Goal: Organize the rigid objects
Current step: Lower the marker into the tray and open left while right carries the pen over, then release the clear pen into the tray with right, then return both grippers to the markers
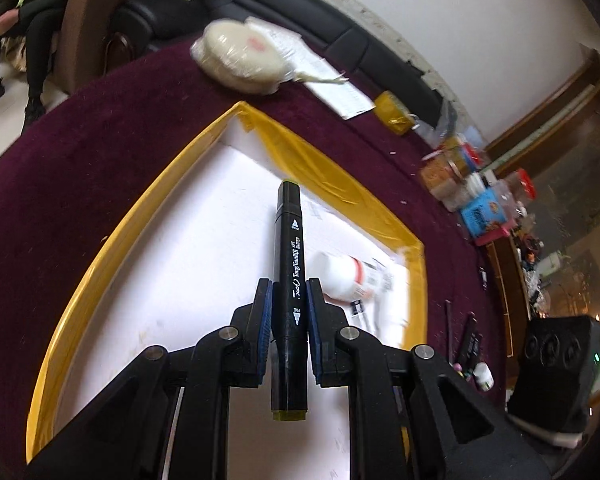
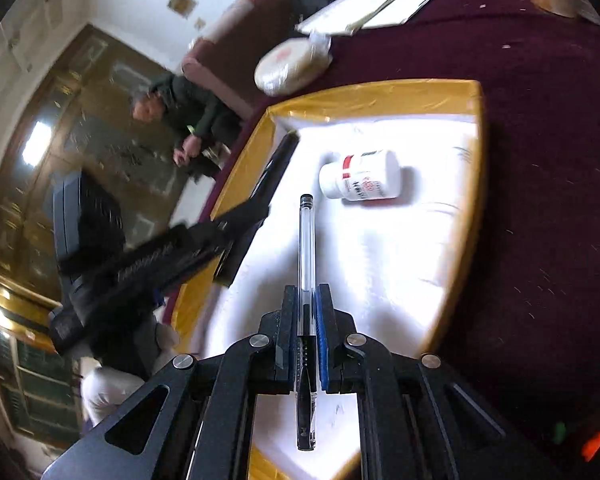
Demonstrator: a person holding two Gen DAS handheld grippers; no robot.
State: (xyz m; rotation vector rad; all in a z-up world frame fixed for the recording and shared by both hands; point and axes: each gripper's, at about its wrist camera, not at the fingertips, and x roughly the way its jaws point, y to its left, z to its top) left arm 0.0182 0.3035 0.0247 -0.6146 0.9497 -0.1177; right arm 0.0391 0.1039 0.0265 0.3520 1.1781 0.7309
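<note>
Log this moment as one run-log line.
left gripper: shut on black marker | right gripper: shut on clear pen | both above yellow-rimmed tray | white bottle: lying in tray

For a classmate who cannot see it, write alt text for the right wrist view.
The right gripper is shut on a clear ballpoint pen held above a white tray with a yellow rim. A white pill bottle lies on its side in the tray, and the left gripper reaches in holding a black marker.
</note>
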